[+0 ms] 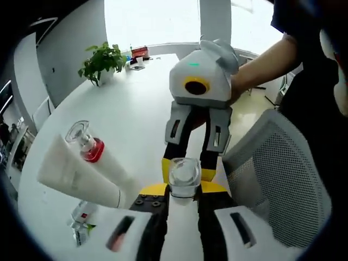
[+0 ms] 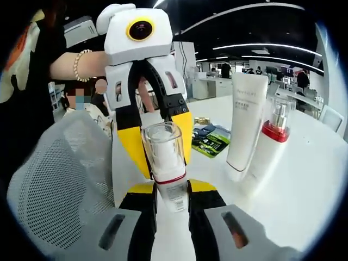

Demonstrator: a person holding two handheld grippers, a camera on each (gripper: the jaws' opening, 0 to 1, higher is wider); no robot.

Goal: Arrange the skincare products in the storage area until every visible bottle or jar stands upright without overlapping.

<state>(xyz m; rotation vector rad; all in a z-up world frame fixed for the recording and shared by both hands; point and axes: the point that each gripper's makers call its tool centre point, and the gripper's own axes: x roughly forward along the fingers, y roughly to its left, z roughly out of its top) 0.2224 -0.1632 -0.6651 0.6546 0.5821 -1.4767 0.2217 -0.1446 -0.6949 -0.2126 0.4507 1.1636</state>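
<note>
While gripped, bottle [image 2: 165, 163] upright.

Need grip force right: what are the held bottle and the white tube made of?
Held bottle: white body looks like glossy plastic, under a clear, see-through cap with glints; glass or acrylic, can't tell. White tube: matte, opaque, flattened end, likely soft plastic.

The right tongs [image 1: 185, 175] have a white housing with a green light, grey arms and yellow-tipped black jaws. The left tongs [image 2: 162, 161] look alike. The person wears a dark short sleeve [image 1: 288, 19] and a beaded bracelet [image 2: 79, 64].
</note>
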